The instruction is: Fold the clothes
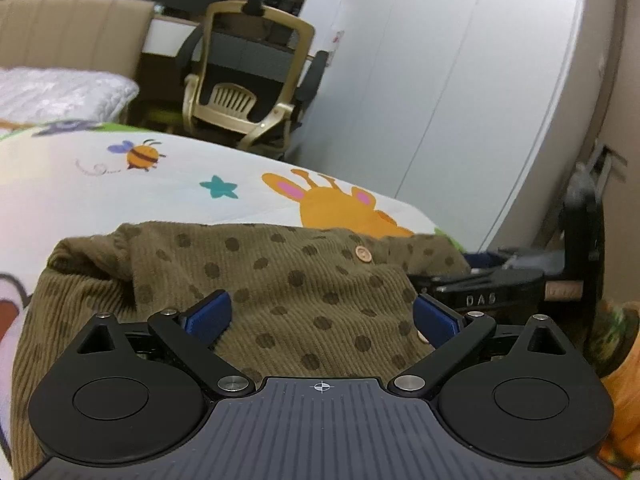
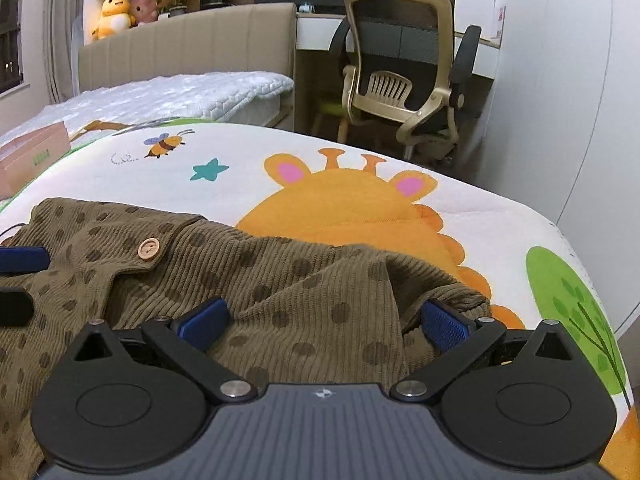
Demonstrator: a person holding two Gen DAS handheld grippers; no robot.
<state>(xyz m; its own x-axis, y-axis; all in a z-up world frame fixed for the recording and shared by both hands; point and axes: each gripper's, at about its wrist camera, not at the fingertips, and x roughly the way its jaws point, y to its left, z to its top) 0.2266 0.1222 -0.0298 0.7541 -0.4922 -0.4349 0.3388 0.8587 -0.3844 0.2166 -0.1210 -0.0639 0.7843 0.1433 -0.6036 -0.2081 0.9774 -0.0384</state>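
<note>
An olive corduroy garment with dark dots and wooden buttons (image 1: 288, 276) lies partly folded on a cartoon-print bed cover (image 1: 192, 176). My left gripper (image 1: 322, 316) is open, its blue pads wide apart just above the cloth, holding nothing. In the right wrist view the same garment (image 2: 256, 276) lies rumpled, with a raised fold near the right pad. My right gripper (image 2: 324, 322) is open over that fold, empty. The left gripper's blue and black fingers (image 2: 22, 260) show at the left edge of the right wrist view; the right gripper's body (image 1: 500, 288) shows at the right of the left wrist view.
An office chair (image 2: 404, 64) stands past the bed's far edge by a desk. A white wardrobe (image 1: 460, 72) is on the right. A quilted white blanket (image 2: 180, 92) and headboard lie at the back left, and a pink box (image 2: 32, 152) sits on the bed's left.
</note>
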